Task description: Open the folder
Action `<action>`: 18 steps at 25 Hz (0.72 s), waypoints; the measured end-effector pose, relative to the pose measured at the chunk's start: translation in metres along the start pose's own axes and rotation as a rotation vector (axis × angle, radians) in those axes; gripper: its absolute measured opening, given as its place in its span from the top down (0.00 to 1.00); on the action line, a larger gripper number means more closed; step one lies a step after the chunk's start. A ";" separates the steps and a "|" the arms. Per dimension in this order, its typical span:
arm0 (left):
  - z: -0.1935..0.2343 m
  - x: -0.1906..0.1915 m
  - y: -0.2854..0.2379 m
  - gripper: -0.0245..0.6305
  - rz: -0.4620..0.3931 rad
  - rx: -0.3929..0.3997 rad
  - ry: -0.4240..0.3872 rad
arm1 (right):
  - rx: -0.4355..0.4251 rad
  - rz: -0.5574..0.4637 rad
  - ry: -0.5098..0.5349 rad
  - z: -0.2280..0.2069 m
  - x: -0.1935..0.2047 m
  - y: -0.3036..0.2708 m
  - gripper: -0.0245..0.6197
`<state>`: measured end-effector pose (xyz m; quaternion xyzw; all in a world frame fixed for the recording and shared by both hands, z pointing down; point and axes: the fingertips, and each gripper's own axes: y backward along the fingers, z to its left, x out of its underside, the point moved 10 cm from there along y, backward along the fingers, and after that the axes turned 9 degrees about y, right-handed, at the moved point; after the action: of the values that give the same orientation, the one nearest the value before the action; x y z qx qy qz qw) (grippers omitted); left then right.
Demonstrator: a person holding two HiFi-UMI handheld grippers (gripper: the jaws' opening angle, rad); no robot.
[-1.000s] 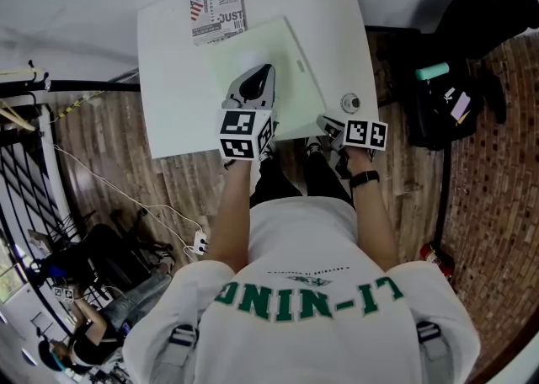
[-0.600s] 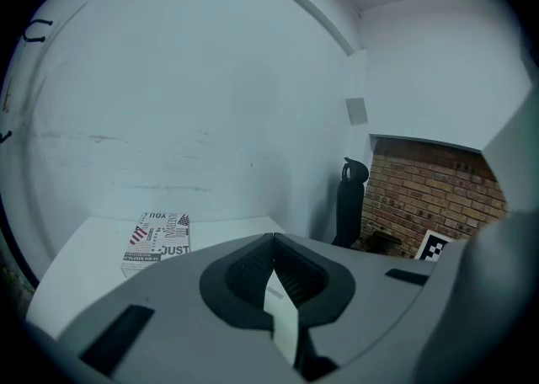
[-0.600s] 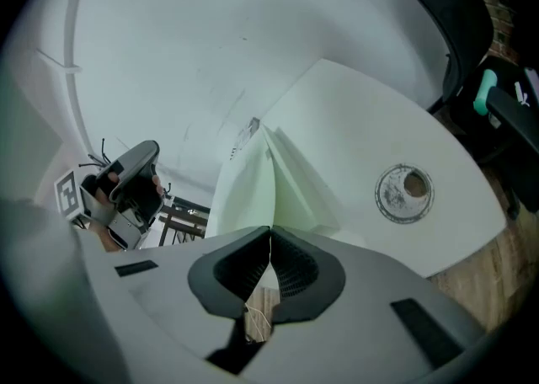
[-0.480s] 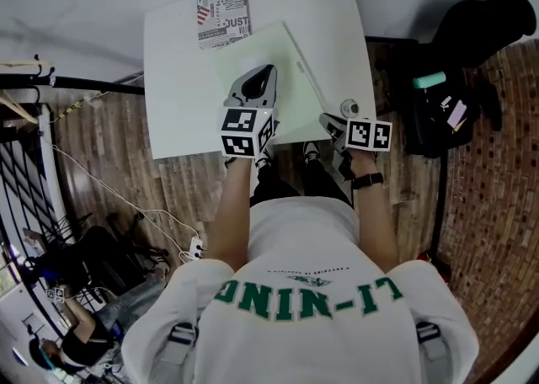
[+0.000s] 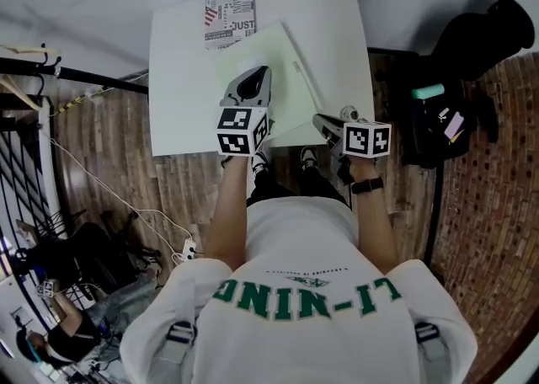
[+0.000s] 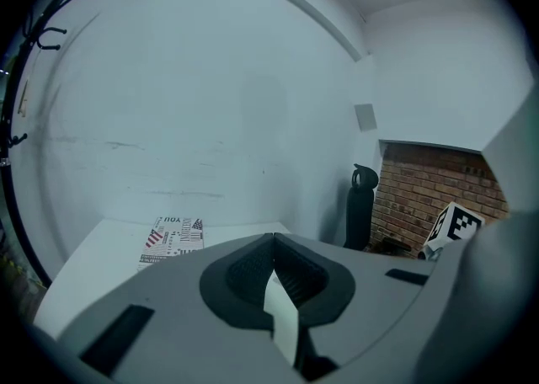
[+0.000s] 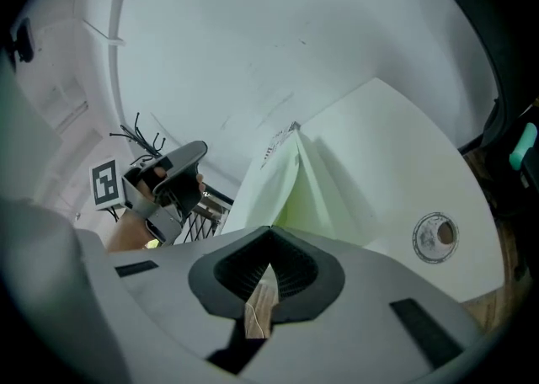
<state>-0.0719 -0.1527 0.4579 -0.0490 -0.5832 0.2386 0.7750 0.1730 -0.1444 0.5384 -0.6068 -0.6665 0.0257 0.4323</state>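
Note:
A pale green folder (image 5: 290,79) lies on the white table (image 5: 181,79). My right gripper (image 5: 322,123) is at the folder's near right corner, shut on the edge of the top cover. The cover is lifted there. In the right gripper view the cover (image 7: 337,180) stands up from the jaw tips (image 7: 271,231) like a tent, with a gap under it. My left gripper (image 5: 261,72) hovers over the folder's left half, its jaws together and nothing in them. In its own view that gripper (image 6: 272,239) faces the wall.
A printed booklet (image 5: 230,8) lies at the table's far edge, touching the folder. A small round object (image 5: 348,112) sits near the right front corner. A black bag (image 5: 472,45) stands on the floor to the right. Cables and a rack are on the left.
The right gripper has risen with the folder's cover corner in it, and the cover has lifted off the lower sheet. The left gripper has stayed over the folder.

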 end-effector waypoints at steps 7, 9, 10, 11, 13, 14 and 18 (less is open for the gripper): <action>-0.001 -0.004 0.006 0.94 -0.010 -0.004 -0.005 | -0.058 -0.013 0.080 0.023 -0.017 0.002 0.94; 0.000 -0.008 0.012 0.94 -0.029 -0.012 -0.011 | -0.058 -0.015 0.107 0.027 -0.021 0.003 0.94; 0.000 -0.010 0.016 0.94 -0.039 -0.018 -0.014 | -0.067 -0.015 0.114 0.029 -0.022 0.003 0.94; 0.002 -0.013 0.020 0.94 -0.050 -0.025 -0.016 | -0.080 -0.015 0.121 0.032 -0.022 0.004 0.94; 0.006 -0.019 0.029 0.94 -0.073 -0.044 -0.018 | -0.102 -0.018 0.149 0.042 -0.025 0.004 0.94; 0.009 -0.022 0.034 0.94 -0.084 -0.055 -0.017 | -0.117 -0.014 0.167 0.049 -0.026 0.003 0.94; 0.020 -0.033 0.057 0.94 -0.132 -0.104 -0.007 | -0.184 0.010 0.239 0.072 -0.032 -0.004 0.94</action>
<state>-0.1151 -0.1208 0.4156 -0.0498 -0.5996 0.1563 0.7833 0.1223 -0.1364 0.4780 -0.6458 -0.6070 -0.1059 0.4509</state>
